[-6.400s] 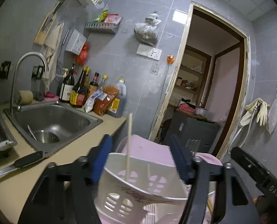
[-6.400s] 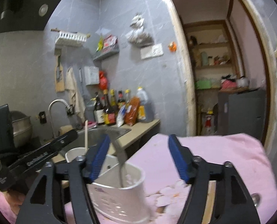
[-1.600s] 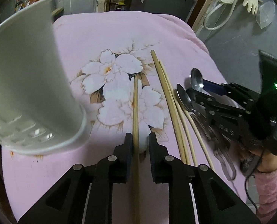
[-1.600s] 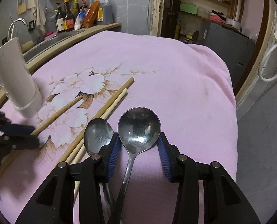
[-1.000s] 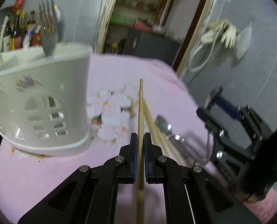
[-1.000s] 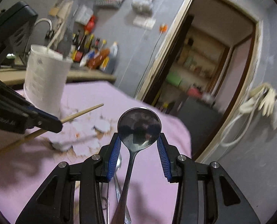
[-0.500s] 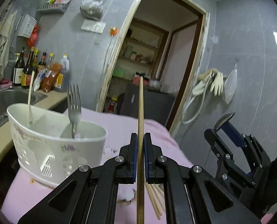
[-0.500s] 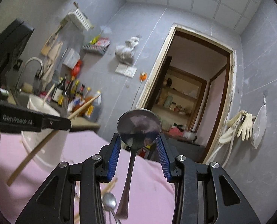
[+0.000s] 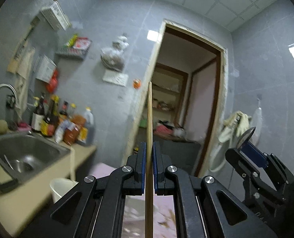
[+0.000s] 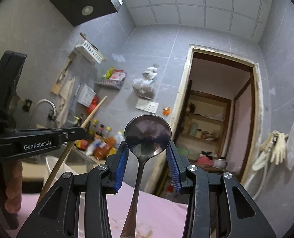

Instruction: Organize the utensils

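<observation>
My left gripper (image 9: pixel 149 145) is shut on a single wooden chopstick (image 9: pixel 149 123), which stands upright between the blue pads, high above the table. My right gripper (image 10: pixel 147 150) is shut on a metal spoon (image 10: pixel 147 133), its bowl up between the pads and its handle hanging down. The white utensil holder (image 9: pixel 60 186) shows only as a rim at the lower left, below both grippers. In the right wrist view the left gripper (image 10: pixel 81 133) and its chopstick (image 10: pixel 75 140) are at the left, with a hand (image 10: pixel 7 186) holding the tool.
The pink flowered cloth (image 9: pixel 135 210) covers the table below. A steel sink (image 9: pixel 18 156) with a tap, and several sauce bottles (image 9: pixel 63 125), line the counter at left. A doorway (image 9: pixel 186 119) opens behind; gloves (image 9: pixel 236 123) hang on the right wall.
Both grippers have risen and tilted up with the chopstick and the spoon. The holder has dropped to the bottom of the views, and the table has mostly left them.
</observation>
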Demonstrator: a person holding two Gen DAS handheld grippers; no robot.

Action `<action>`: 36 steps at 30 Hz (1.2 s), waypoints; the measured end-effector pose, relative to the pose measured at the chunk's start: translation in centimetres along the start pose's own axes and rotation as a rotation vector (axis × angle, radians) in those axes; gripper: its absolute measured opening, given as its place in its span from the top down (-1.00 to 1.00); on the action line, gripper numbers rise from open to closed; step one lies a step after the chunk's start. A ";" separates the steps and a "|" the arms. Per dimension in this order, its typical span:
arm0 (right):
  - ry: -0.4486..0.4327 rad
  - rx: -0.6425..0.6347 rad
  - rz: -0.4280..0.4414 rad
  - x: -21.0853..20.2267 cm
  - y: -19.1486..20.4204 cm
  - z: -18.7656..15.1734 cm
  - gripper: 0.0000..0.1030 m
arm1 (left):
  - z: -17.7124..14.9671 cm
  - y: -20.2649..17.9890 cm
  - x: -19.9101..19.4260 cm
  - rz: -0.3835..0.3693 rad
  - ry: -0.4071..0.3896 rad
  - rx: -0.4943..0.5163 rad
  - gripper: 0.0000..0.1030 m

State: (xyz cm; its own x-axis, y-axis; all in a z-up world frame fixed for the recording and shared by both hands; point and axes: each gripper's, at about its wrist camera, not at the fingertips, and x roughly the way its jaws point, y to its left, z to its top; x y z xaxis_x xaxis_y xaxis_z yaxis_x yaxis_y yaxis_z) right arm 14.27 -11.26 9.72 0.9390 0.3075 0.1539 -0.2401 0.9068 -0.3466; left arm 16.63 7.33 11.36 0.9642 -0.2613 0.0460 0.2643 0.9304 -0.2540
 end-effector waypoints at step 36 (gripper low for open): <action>0.071 0.280 0.174 11.6 3.7 -4.4 0.71 | -3.8 10.8 6.1 0.298 -0.052 -0.096 0.91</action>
State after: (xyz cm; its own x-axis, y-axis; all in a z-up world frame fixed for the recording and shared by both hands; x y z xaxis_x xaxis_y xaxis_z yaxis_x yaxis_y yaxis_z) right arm 25.37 -5.59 6.14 0.8902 0.4532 0.0466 -0.4478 0.8893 -0.0931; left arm 25.24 14.86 5.22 0.9994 0.0347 0.0048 -0.0307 0.9349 -0.3537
